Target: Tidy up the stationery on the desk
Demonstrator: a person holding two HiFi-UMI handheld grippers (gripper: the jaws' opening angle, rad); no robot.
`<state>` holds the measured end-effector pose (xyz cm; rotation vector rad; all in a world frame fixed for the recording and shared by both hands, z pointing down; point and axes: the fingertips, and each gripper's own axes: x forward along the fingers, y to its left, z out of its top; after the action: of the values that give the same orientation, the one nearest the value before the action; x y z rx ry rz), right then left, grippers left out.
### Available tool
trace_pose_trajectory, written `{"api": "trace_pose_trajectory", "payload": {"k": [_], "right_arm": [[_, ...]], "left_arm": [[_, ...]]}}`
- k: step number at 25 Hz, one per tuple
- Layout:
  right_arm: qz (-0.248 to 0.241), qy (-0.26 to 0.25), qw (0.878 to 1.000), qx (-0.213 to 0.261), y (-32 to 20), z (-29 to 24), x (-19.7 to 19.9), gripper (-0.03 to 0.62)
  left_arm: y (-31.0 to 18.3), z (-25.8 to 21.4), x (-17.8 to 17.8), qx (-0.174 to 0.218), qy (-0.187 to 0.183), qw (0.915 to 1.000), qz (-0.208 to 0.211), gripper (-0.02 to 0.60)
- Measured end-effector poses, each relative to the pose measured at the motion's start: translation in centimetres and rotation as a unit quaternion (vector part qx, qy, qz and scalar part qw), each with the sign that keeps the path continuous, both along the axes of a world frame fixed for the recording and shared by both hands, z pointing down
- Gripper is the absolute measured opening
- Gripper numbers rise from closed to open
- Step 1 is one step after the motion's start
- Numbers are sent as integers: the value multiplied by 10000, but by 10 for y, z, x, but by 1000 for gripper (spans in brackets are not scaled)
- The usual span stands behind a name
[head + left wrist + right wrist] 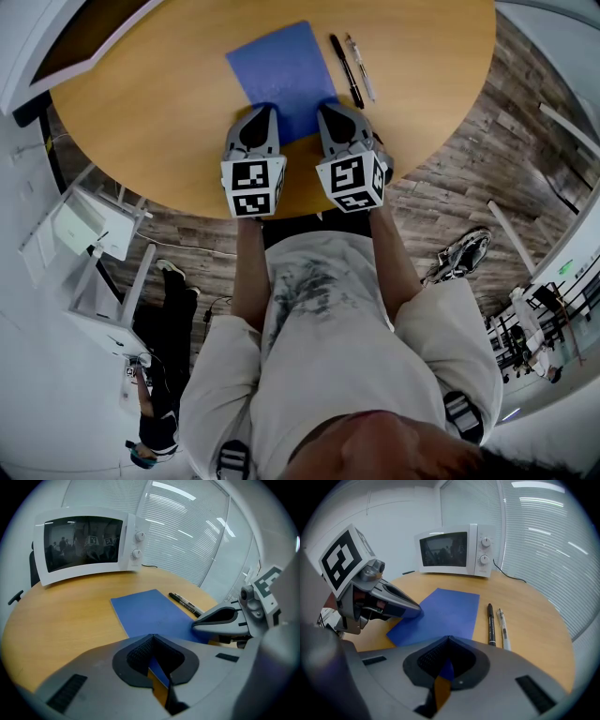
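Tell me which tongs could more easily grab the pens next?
Likely right: the pens lie right of the blue sheet, just beyond the right tongs; the left tongs would have to cross it.

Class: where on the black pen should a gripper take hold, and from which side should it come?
Probably mid-barrel from above, jaws across the black pen: it lies flat, with the clear pen close on one side and the blue notebook on the other.

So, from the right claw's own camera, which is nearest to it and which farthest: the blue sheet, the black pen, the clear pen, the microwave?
1. Blue sheet, right in front of the right claw.
2. Black pen, right of the sheet.
3. Clear pen, beside it, barely farther.
4. Microwave, far back.
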<state>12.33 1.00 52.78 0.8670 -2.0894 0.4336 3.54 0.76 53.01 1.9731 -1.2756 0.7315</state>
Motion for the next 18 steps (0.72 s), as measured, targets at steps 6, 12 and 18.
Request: {"api": "trace_pose_trajectory", "payload": {"k": [6,12,18], "right_arm": [[-57,32,10000,-3,2,1,1,63],[-157,88,9998,-6,2,0,1,63],[-205,98,9997,13,3,-1,-1,63]], "left_arm": [[2,0,1,5,-10,10000,-12,9],[2,-1,2,59,-27,10000,-68,9],[4,-3,-1,148,31,9998,-124,9]]}}
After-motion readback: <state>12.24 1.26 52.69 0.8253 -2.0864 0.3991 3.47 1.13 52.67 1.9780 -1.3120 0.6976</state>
